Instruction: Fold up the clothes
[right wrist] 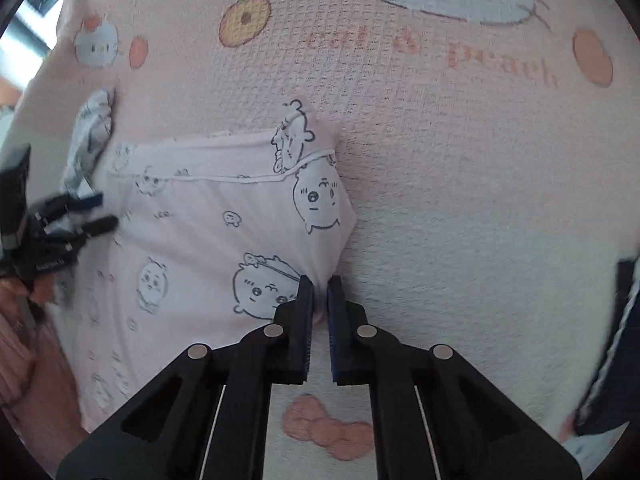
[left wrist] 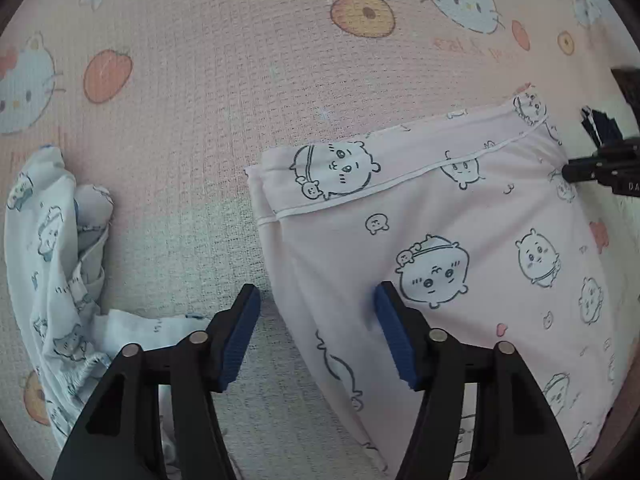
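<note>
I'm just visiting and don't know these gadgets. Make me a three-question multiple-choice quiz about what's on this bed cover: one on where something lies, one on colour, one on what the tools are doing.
1. Where does the crumpled white garment lie, seen from the left hand-held gripper?
A. To its left
B. On top of the pink garment
C. Between its fingers

2. What colour are the pads on the gripper fingers?
A. Red
B. Blue
C. Yellow

3. What is the right hand-held gripper doing?
A. Wide open above the bed cover
B. Shut on the edge of the pink garment
C. Holding the white garment

Answers:
1. A, the white heap sits at the left of that view, apart from the pink one.
2. B, the pads show blue in both views.
3. B, pink cloth is bunched between its nearly closed fingers.
</note>
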{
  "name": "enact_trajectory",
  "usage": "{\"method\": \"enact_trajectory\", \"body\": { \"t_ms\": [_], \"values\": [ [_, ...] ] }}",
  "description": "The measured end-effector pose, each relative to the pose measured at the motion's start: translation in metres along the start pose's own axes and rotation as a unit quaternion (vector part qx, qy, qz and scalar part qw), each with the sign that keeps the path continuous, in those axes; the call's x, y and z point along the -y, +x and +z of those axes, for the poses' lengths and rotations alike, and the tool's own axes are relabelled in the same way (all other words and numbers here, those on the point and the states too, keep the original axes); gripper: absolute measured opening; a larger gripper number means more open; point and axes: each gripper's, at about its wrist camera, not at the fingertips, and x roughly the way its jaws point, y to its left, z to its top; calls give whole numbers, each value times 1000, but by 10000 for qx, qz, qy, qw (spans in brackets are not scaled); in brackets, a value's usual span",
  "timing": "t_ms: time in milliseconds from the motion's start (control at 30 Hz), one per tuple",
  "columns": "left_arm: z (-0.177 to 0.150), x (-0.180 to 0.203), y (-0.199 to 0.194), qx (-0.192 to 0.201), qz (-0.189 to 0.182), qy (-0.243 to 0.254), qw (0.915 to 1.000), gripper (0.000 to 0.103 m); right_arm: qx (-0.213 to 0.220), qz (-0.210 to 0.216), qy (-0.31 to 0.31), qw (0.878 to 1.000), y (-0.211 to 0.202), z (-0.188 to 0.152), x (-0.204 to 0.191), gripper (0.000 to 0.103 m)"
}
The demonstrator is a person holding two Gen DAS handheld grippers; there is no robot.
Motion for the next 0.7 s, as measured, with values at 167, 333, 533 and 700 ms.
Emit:
{"method": "enact_trajectory", "body": {
  "t_ms": [167,333,533,700],
  "values": [
    [1,-18,-9,216,232,-449,9985,68,210,-1077,-368,9933,-15,9,-13,23],
    [2,-7,-18,591,341,-258,9973,65,846,-444,-84,9954,-31,18,-41,27],
    [-2,-22,-26,333,1175,-325,9920,68,96,-1347,-836,9873,12,-9,-90,27],
    [-12,25,-41,403,71,274,9988,67,534,-1205,-484,9901,-14,-42,-116,29]
  ]
}}
